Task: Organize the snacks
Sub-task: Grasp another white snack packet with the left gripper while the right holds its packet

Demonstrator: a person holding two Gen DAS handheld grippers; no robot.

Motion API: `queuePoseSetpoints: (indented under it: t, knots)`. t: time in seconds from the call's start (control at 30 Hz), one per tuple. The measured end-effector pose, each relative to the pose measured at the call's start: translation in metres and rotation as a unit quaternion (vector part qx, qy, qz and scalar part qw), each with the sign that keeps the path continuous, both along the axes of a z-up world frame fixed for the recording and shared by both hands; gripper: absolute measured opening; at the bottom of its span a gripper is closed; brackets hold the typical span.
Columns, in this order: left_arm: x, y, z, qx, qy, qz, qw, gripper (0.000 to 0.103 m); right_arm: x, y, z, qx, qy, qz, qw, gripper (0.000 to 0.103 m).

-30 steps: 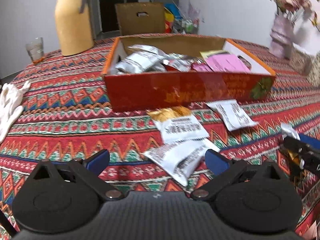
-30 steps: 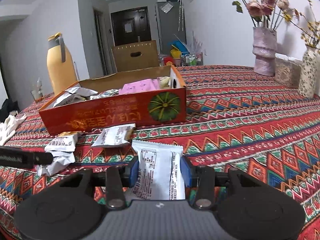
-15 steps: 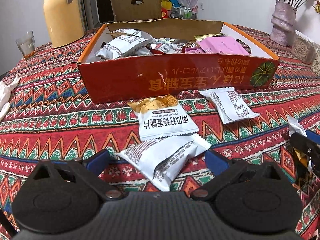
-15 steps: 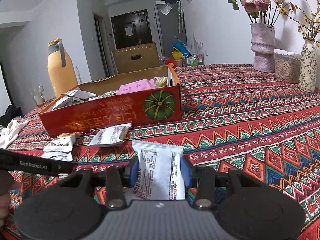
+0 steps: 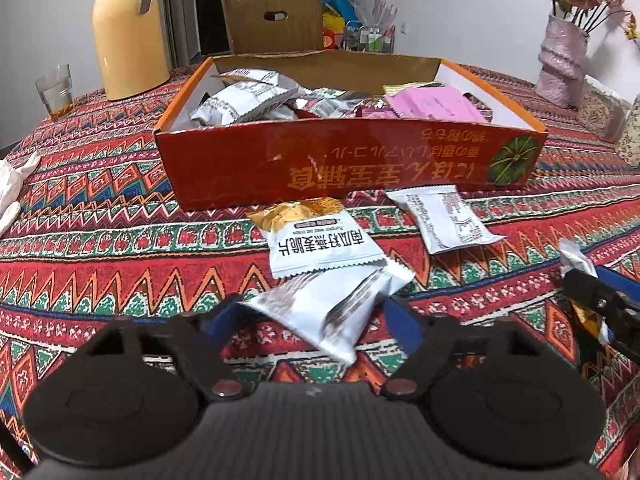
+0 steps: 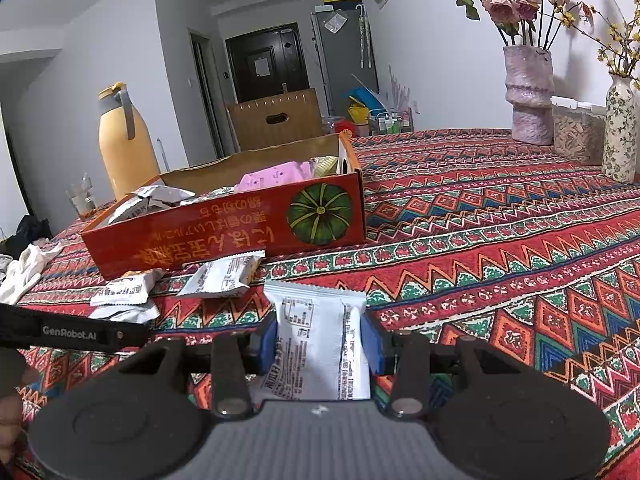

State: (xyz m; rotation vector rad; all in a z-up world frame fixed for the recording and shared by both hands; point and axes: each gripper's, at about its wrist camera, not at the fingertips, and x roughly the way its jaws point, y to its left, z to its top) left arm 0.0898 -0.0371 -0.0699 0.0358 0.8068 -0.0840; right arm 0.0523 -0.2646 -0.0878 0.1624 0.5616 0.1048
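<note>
The left gripper (image 5: 314,312) is low over the patterned surface (image 5: 100,248). Its fingers (image 5: 224,316) have just been closing, with the silver packet (image 5: 332,304) between them. They now seem to bear on the packet's two edges. The packet lies flat near the front of the surface, and its far corner sits just under the labelled packet (image 5: 320,240).

The step in hand looks like securing this packet for the box (image 5: 360,168).

- **Grip:** the foil is slick and puffy, so I would squeeze only until it buckles a little. Squeezing harder could crush what is inside.
- **Lift:** go straight up first, so the labelled packet is not dragged along.
- **Carry:** go over the box's near wall, not into it. The emptier middle of the box looks like the best place to drop it.

A third packet (image 5: 444,216) lies further right, close to the box front, and is not yet picked up.

At the right, the right gripper (image 6: 320,344) has its fingers clamped on a white packet (image 6: 312,320), held upright just above the surface and well short of the box. It is best kept there, clear of the left one's path, so the two do not meet over the box.
</note>
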Motion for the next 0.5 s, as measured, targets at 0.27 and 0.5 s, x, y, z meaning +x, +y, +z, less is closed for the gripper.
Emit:
queuePoseSetpoints:
  t: [0.27,0.5]
  knots:
    - [-0.013,-0.001,0.002,-0.008,-0.010,-0.012,0.9998,0.061,-0.002,0.001,0.000,0.000,-0.001,0.000,1.000,0.043]
    - [-0.025,0.002,0.002,-0.008,-0.011,-0.009,0.9999,0.067,-0.007,0.003,0.003,-0.002,-0.005,0.002,1.000,0.043]
